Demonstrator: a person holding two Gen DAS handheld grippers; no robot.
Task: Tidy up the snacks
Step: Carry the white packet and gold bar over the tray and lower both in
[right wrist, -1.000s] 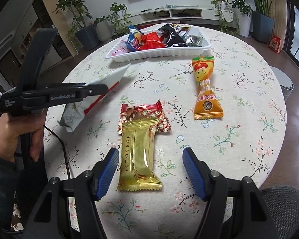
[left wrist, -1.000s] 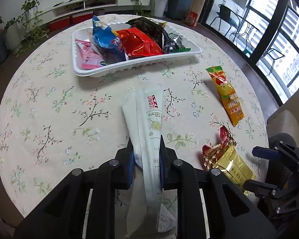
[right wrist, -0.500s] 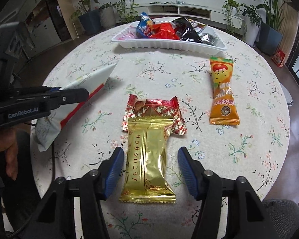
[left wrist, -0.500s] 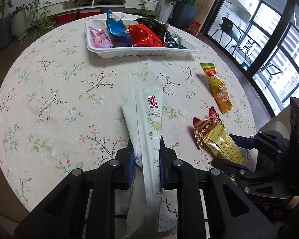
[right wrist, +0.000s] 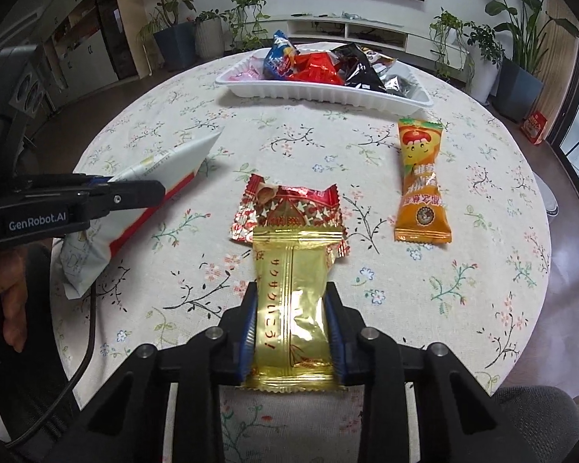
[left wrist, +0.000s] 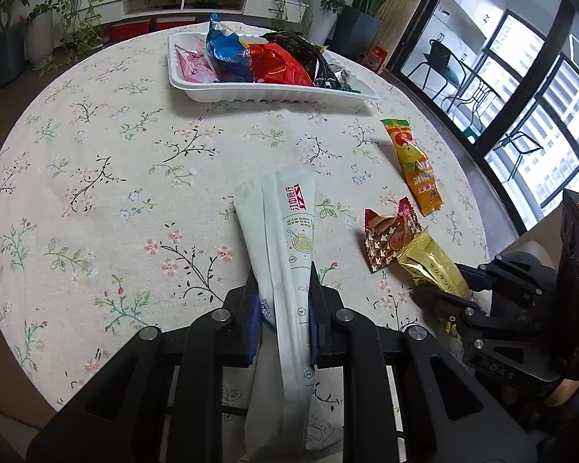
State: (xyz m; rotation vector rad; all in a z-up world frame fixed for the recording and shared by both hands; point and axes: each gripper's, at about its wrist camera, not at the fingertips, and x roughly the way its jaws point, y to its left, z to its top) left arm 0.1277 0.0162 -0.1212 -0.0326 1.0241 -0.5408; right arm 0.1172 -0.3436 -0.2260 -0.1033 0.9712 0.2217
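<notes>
While the left gripper [left wrist: 281, 308] stays out of the tray, its blue-padded fingers are clamped on a long white paper-like packet [left wrist: 285, 247] with red lettering, the packet's tapered end pointing over the round desk [left wrist: 96, 177], which wears a cream floral cloth. The right gripper [right wrist: 291, 320] has its fingers pressed against both sides of a glossy gold foil wrapper [right wrist: 289, 281] with crimped ends, lying flat at the desk's near edge. That wrapper's far end overlaps a crinkled red foil snack [right wrist: 285, 212] with a zigzag edge. Well apart to the right lies a slim orange sachet [right wrist: 422, 185] printed with a cartoon face. At the far side sits a ribbed white plastic tray [right wrist: 328, 94], rectangular and shallow, heaped with shiny blue, red, black and pink bags [left wrist: 266, 61]. Potted plants [right wrist: 247, 19] line the wall behind.
</notes>
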